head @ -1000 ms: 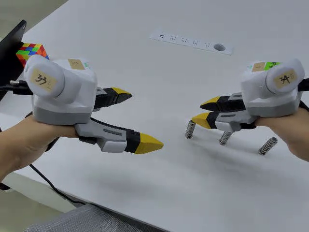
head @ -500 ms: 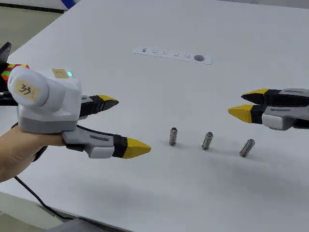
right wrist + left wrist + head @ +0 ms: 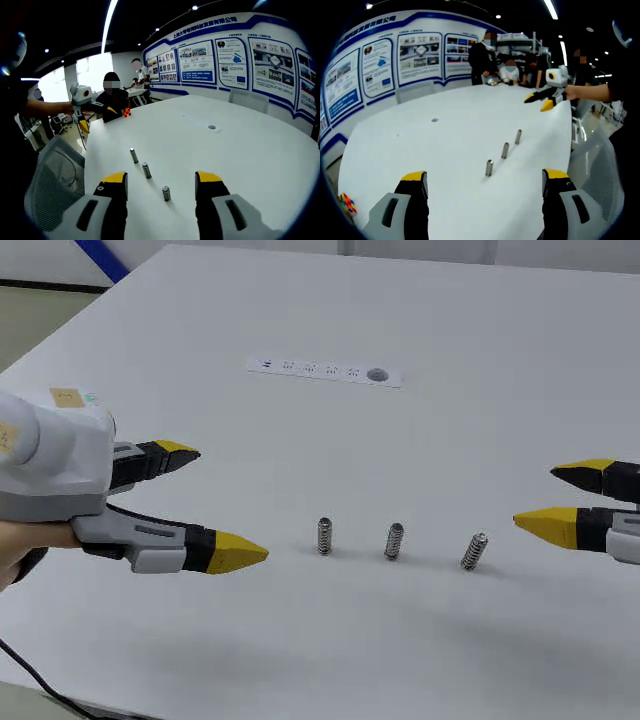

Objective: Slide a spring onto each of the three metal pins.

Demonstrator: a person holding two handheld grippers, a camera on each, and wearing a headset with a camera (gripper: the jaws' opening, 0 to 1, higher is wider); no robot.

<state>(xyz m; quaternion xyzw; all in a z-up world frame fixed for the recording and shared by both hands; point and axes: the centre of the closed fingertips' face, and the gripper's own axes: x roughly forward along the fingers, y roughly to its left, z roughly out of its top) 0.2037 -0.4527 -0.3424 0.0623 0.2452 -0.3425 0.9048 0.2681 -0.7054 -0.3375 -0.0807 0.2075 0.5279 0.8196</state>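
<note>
Three small metal springs stand in a row on the white table: left spring (image 3: 324, 535), middle spring (image 3: 394, 540) and right spring (image 3: 474, 551), which leans. I cannot make out pins inside them. My left gripper (image 3: 212, 502) is open and empty, a short way left of the row. The right gripper (image 3: 562, 498) is open and empty, just right of the leaning spring. From the left gripper (image 3: 485, 176), the row runs away from the nearest spring (image 3: 489, 168). The right gripper (image 3: 162, 177) has the nearest spring (image 3: 166, 193) between its jaws' lines.
A white socket strip (image 3: 324, 370) is set into the table beyond the springs. A colour cube (image 3: 127, 112) lies near the table's far left edge. A mesh chair (image 3: 55, 185) stands at the near edge. People stand past the table.
The right gripper has drawn back to the right, off the springs it hovered over. The head camera has shifted, so the whole scene sits lower and more to the left.
</note>
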